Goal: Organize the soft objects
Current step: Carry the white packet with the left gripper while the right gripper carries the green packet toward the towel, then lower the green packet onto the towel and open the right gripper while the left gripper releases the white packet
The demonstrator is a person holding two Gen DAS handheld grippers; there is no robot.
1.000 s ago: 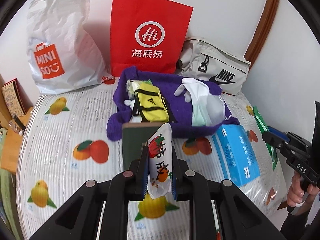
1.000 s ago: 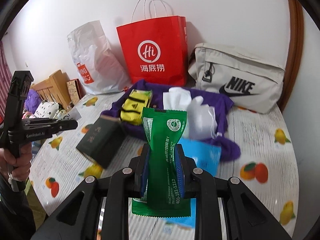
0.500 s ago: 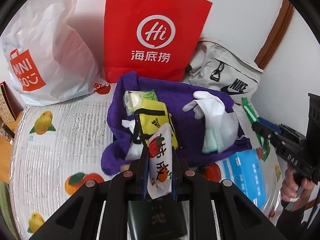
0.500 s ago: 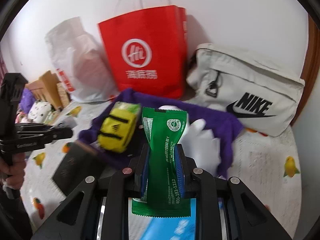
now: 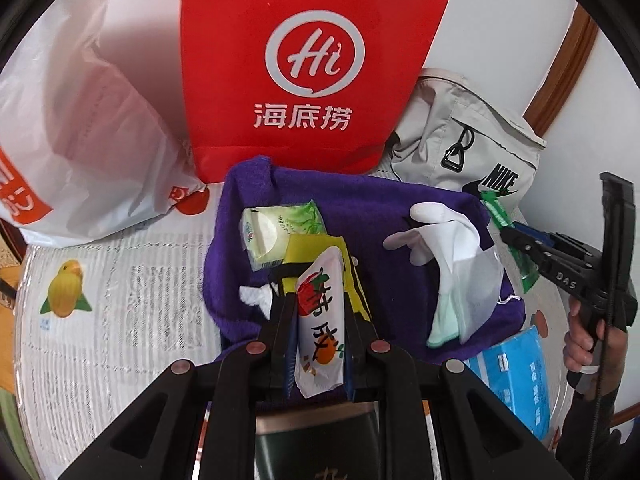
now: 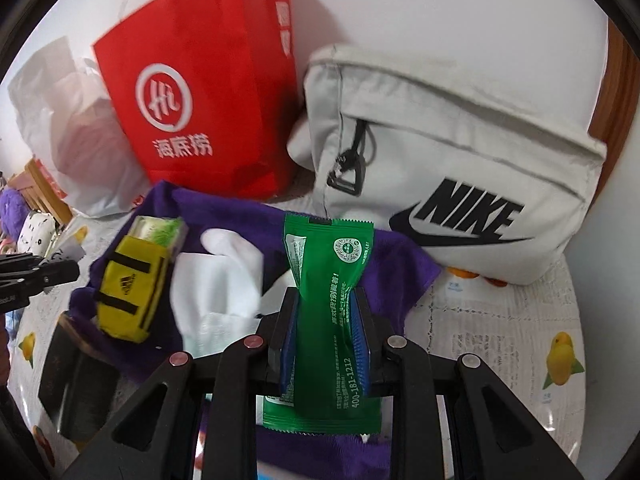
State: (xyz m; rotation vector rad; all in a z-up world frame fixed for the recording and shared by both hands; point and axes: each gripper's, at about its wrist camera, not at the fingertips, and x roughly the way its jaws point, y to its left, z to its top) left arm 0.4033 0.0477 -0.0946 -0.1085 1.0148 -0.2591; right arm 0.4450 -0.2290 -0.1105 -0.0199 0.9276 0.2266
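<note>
Evidently both claws are loaded and heading for one pile. Left claw is pressed tight on a white sachet w/ fruit print, gripped mid-body so both ends stick out free; that keeps the limp pack from folding and lets it drop flat when let go. Right claw pinches a green sachet the same way, jaws around its waist, top end fanning above, bottom hanging below.

Landmark: purple cloth, spread on a fruit-print surface, prob. a bed, in front of the red bag. On the cloth: a green tissue pack near its back-left, a yellow pouch touching that pack's near side, white gloves toward its right half. So the cloth looks like the collecting spot for soft stuff, which would explain why both sachets are carried over it rather than over bare sheet.

White sachet hangs above the cloth's front-left part, right over the yellow pouch. Green sachet hangs above the cloth's right part, nearer the Nike bag, which leans on the wall just behind the cloth's right corner.

Off the cloth: blue box at its front-right edge, dark box at its front-left. Both look stiff, prob. why they sit outside. White plastic bag stands left of the red bag, well clear of the cloth.
</note>
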